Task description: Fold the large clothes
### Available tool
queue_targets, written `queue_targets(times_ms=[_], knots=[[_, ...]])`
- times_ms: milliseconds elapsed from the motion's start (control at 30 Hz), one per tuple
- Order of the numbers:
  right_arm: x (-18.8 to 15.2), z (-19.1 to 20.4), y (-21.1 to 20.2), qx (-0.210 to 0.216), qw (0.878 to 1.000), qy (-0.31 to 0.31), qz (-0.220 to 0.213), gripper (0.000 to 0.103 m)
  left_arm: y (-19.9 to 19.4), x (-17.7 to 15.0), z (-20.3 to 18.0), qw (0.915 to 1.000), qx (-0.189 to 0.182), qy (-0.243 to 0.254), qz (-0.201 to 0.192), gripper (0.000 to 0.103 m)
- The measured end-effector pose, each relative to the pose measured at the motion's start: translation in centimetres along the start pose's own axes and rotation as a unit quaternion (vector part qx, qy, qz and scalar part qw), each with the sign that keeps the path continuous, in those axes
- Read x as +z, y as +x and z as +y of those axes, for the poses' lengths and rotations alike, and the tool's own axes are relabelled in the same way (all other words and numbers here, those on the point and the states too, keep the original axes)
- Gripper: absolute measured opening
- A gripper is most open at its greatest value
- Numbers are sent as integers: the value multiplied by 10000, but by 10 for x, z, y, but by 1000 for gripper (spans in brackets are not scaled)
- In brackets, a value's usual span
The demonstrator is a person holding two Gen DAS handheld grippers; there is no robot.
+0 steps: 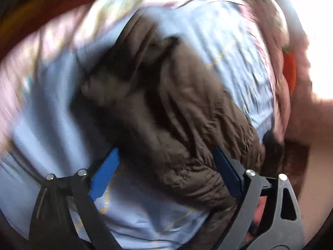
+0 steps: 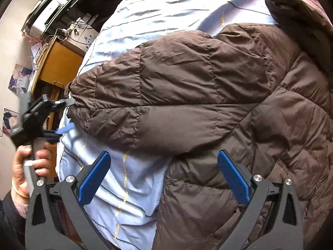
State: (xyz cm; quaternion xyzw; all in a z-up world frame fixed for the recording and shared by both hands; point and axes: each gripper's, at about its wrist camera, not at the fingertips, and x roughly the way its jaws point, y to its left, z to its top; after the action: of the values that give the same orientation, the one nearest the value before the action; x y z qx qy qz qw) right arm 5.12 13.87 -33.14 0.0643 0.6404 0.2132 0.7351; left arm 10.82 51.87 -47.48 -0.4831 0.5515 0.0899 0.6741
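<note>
Between the right gripper fingers: jaws spread wide, nothing clamped, brown puffer jacket beneath.
At 12 o'clock from this gripper the jacket sleeve lies across the pale blue bedsheet; the body of the jacket fills 3 o'clock. At 9 o'clock the left gripper, held in the person's hand, sits at the sleeve cuff with its jaws also apart; the left wrist view shows jacket fabric between the blue pads but no clamping. Risk: slippery, lofty quilting is likely to slide out of a shallow pinch or spring back after folding. The left wrist view is motion-blurred; hem, far sleeve and hood are partly cut off.
</note>
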Motion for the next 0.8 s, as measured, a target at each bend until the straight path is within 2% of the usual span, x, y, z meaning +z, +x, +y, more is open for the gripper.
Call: queue_targets(times_ms=[67,100,133,167,200,233,367,400,433,467,533,600,667,733,800], knots=[[-2,-5,1,-73,10000,5,52,102,12,2,12,9987,-64,-497,52,77],[-3,-8,1,-119,9999,28,59,102,13,5,16,9978,-75,-656,-68,70],[-4,-12,1,-156,9998,65,56,102,11,8,17,9973,-104,-685,-235,38],[-4,-19,1,-209,9997,145,55,102,11,12,16,9971,-193,-663,-319,10],[-5,-25,0,-248,9994,229,66,102,9,17,13,9962,-427,-641,-411,7],[-6,-32,0,-272,9991,324,91,102,8,19,9,9955,-499,-621,-504,4],[-7,-59,-3,-404,9973,609,71,98,4,21,-24,9944,-492,-388,-853,3],[-4,-67,-6,-458,9963,719,-49,92,1,22,-36,9936,-512,-211,-989,3],[1,-76,-9,-563,9948,828,-211,82,-2,21,-47,9928,-488,-33,-1091,3],[4,-81,-11,-622,9936,884,-320,62,-5,19,-52,9924,-437,96,-1151,3],[18,-97,-7,-1081,9875,1033,-491,47,-9,15,-72,9905,-298,400,-1285,3],[27,-110,9,-1329,9843,1104,-368,47,-12,15,-85,9888,-285,528,-1370,3],[33,-119,39,-1589,9827,953,1,52,-19,16,-92,9875,-348,612,-1410,3],[34,-120,47,-1747,9813,807,-12,55,-23,7,-105,9848,-329,826,-1493,3],[34,-123,38,-1633,9827,877,-59,60,-37,0,-111,9812,-352,1032,-1594,3]])
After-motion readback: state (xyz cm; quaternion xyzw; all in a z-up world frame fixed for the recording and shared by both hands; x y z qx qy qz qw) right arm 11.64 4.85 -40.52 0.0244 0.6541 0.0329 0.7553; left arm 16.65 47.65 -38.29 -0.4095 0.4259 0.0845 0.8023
